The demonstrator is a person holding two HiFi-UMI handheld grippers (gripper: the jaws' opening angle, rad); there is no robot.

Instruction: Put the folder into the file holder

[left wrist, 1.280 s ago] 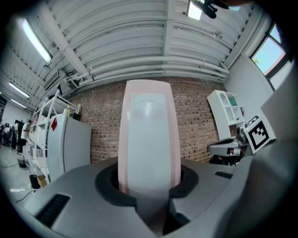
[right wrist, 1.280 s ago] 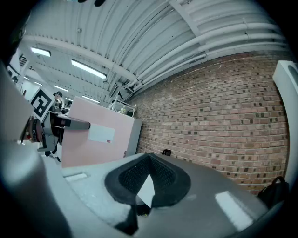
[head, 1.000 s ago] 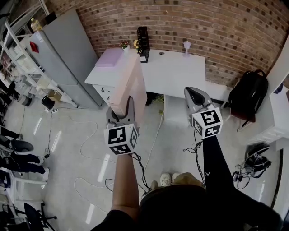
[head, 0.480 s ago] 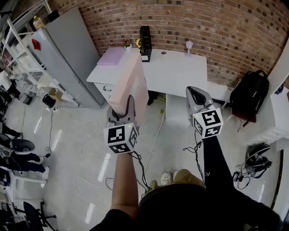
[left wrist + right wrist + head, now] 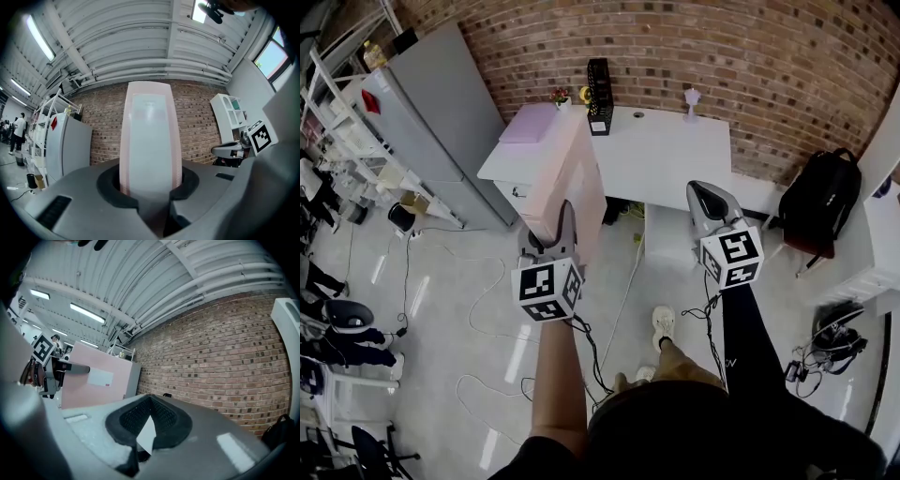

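Between the left gripper (image 5: 565,223) jaws: pink folder (image 5: 150,140), pinched at its lower edge, standing upright and edge-on, rising well above the pads. Jaws narrow, clamped on it; grip unchanged over the last second. Right gripper (image 5: 706,199) jaws together, carrying nothing of the task; a pale sliver (image 5: 146,433) shows at their seam, nature unclear. Well ahead of both jaw tips: black file holder (image 5: 598,94) on the white desk (image 5: 675,155), against the brick wall (image 5: 722,47), well apart from the folder. Change since a second ago: one shoe (image 5: 662,322) has swung forward, so the person is stepping toward the desk; both grippers level as before. Judgement: carry phase, approach under way; folder not yet near the holder; lining its edge up with a slot remains
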